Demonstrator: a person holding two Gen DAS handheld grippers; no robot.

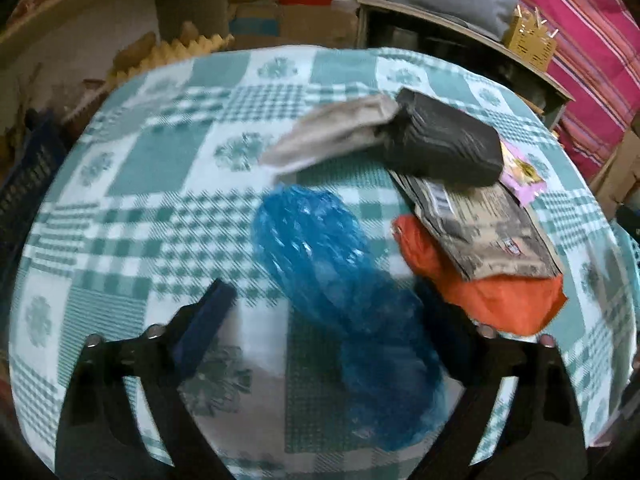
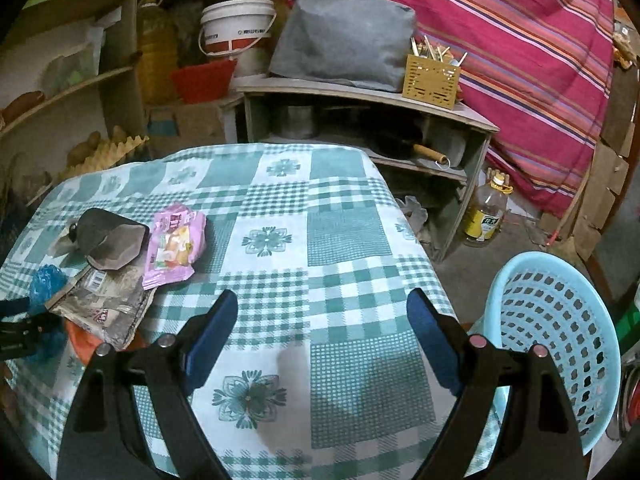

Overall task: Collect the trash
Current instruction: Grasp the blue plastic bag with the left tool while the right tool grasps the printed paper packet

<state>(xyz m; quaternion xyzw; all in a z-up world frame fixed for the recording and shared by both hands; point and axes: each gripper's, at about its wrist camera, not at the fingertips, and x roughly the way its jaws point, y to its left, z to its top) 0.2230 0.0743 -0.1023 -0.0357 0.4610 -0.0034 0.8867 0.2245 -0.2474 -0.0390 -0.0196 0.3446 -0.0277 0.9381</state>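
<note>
On the checked tablecloth (image 1: 152, 160) lies a pile of trash: a crumpled blue plastic bag (image 1: 320, 264), an orange wrapper (image 1: 500, 304), a grey printed packet (image 1: 488, 228), a black crumpled bag (image 1: 444, 140), a pink snack packet (image 1: 524, 176) and a beige scrap (image 1: 332, 136). My left gripper (image 1: 328, 292) is open just above the blue bag, which lies between its jaws and hides the right finger; the left pad (image 1: 208, 320) stands clear of it. My right gripper (image 2: 322, 296) is open over bare cloth, right of the pile (image 2: 104, 304), with nothing between its fingers.
A light blue perforated basket (image 2: 560, 320) stands on the floor past the table's right edge. Behind the table are a low wooden shelf (image 2: 360, 96), a white bucket (image 2: 236, 28), a bottle (image 2: 486, 216) on the floor and a striped pink cloth (image 2: 520, 60).
</note>
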